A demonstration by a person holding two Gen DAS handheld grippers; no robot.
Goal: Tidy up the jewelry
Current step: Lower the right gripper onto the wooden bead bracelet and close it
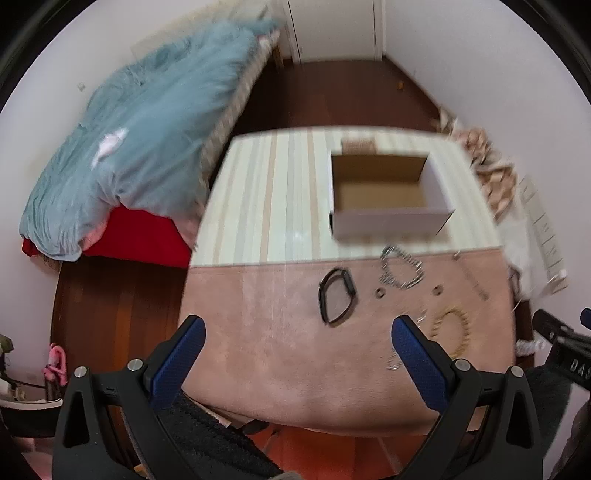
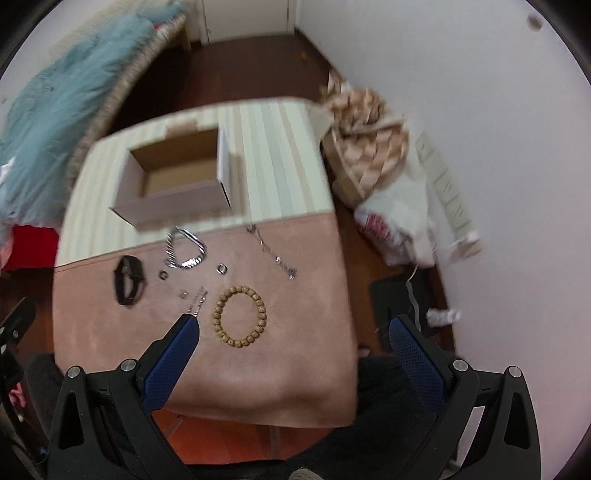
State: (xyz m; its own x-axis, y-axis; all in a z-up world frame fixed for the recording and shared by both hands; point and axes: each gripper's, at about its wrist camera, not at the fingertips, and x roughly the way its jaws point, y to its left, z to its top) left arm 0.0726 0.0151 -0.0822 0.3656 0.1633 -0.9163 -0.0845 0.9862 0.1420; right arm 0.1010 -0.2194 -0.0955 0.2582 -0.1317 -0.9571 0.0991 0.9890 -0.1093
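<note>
Jewelry lies on a pink cloth on the table [image 2: 295,369]: a wooden bead bracelet [image 2: 239,316] [image 1: 451,332], a black band [image 2: 129,280] [image 1: 337,297], a silver bracelet [image 2: 186,249] [image 1: 400,267], a silver chain [image 2: 275,256], two small rings [image 2: 221,268] [image 2: 163,274] and small silver pieces [image 2: 195,299]. An empty open cardboard box [image 2: 177,181] [image 1: 384,192] stands behind them on the striped part. My left gripper [image 1: 299,332] is open and empty above the pink cloth. My right gripper [image 2: 293,330] is open and empty, above the table's near right side.
A bed with a teal fluffy blanket [image 1: 147,129] stands left of the table. Patterned bags [image 2: 369,147] and a white plastic bag [image 2: 399,221] lie on the dark wood floor by the right wall. A door [image 1: 332,26] is at the far end.
</note>
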